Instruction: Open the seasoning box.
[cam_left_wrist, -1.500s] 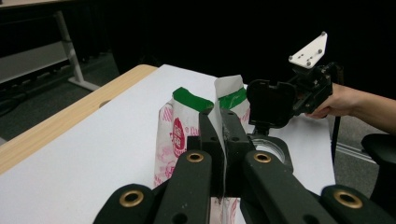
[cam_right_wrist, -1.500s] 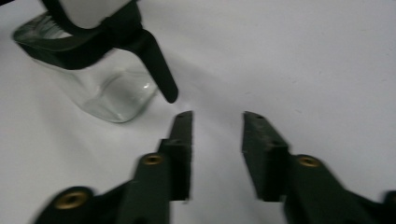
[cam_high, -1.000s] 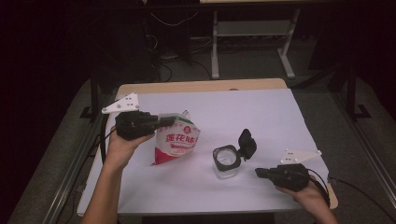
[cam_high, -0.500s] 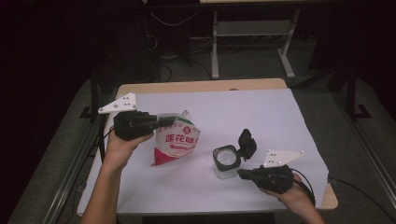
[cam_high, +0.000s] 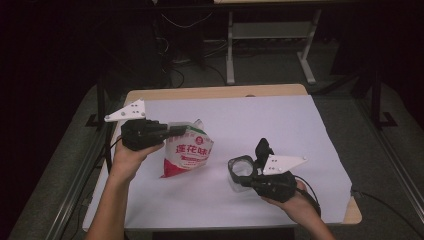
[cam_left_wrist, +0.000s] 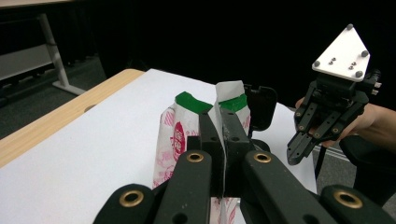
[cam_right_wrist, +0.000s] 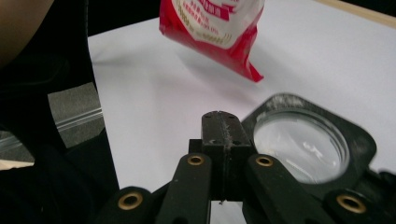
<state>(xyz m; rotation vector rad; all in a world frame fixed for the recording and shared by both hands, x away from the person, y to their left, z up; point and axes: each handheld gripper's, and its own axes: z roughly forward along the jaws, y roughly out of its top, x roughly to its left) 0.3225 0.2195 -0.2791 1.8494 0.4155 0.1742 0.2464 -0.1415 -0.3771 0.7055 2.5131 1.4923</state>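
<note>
bag left on table, top in left gripper | jar right of bag, nearer front edge | right gripper at jar's near side

The desk lies bare across its upper right and far edge in the high view, giving open passage. At centre, the seasoning bag and the open-lidded clear jar stand near each other, leaving a narrow gap between them.
</note>
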